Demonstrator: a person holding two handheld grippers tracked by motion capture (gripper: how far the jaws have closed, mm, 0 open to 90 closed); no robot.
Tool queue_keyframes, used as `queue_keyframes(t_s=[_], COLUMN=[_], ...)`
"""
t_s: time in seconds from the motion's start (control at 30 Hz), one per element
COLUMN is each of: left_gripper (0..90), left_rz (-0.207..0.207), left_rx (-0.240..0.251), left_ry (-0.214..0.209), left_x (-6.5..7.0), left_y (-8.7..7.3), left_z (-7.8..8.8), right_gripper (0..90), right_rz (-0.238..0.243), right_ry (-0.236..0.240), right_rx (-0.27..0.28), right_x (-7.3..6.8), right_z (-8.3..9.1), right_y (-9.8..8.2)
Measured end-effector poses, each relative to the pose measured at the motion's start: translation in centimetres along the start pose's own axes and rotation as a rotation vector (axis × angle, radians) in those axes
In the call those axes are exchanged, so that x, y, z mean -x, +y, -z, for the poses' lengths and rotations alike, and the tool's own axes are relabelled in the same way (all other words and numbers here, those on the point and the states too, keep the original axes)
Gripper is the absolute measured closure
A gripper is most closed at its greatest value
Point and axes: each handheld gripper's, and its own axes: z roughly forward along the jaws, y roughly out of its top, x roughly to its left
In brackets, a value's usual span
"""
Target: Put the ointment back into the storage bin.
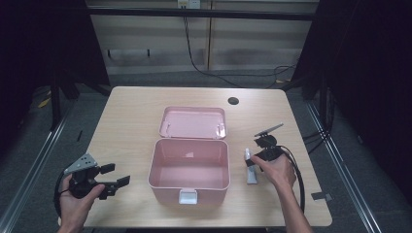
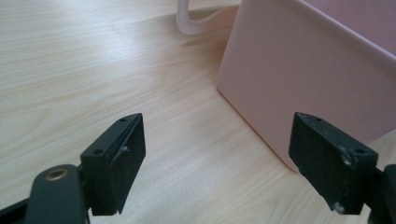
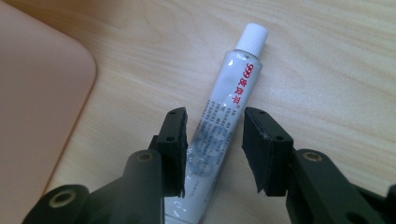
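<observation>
Fingers of right gripper straddle the white ointment tube, narrow gap, left pad touching or nearly touching the tube, right pad clear of it; not clamped. Tube lies flat on the wooden table, cap pointing away, just right of the open pink box. Left gripper has jaws wide apart, nothing between them, held near the box's left wall.
</observation>
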Motion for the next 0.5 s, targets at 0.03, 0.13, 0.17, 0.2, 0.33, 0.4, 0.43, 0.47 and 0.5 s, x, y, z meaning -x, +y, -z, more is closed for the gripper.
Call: queue_keyframes(t_s=[0.03,0.13,0.17,0.2,0.33,0.4,0.43,0.47,0.5], left_gripper=[18.9,18.9,18.9,18.9,18.9,18.9,18.9,18.9,18.9], left_rz=[0.001,0.003,0.002,0.004,0.005,0.005,0.004,0.005,0.003], left_rx=[0.001,0.002,0.002,0.003,0.004,0.003,0.002,0.003,0.003], left_ry=[-0.002,-0.001,-0.001,-0.002,-0.001,0.001,0.001,0.001,0.001], left_x=[0.0,0.0,0.0,0.0,0.0,0.0,0.0,0.0,0.0], left_y=[0.0,0.0,0.0,0.0,0.0,0.0,0.0,0.0,0.0], left_z=[0.0,0.0,0.0,0.0,0.0,0.0,0.0,0.0,0.0], right_gripper=[61.3,62.8,63.8,64.6,65.0,66.3,67.4,68.7,69.4], right_rz=[0.0,0.004,-0.002,0.001,0.013,0.02,0.022,0.035,0.041], right_ry=[-0.003,-0.002,0.001,-0.001,-0.021,-0.024,-0.03,-0.043,-0.048], right_rx=[-0.006,-0.012,-0.014,-0.017,-0.036,-0.042,-0.042,-0.043,-0.045], right_x=[0.0,0.0,0.0,0.0,-0.1,-0.3,-0.3,-0.4,-0.4], right_z=[-0.1,-0.5,-0.5,-0.6,-0.8,-1.1,-1.2,-1.2,-1.2], right_y=[0.0,0.1,0.1,0.1,0.2,0.1,0.2,0.2,0.2])
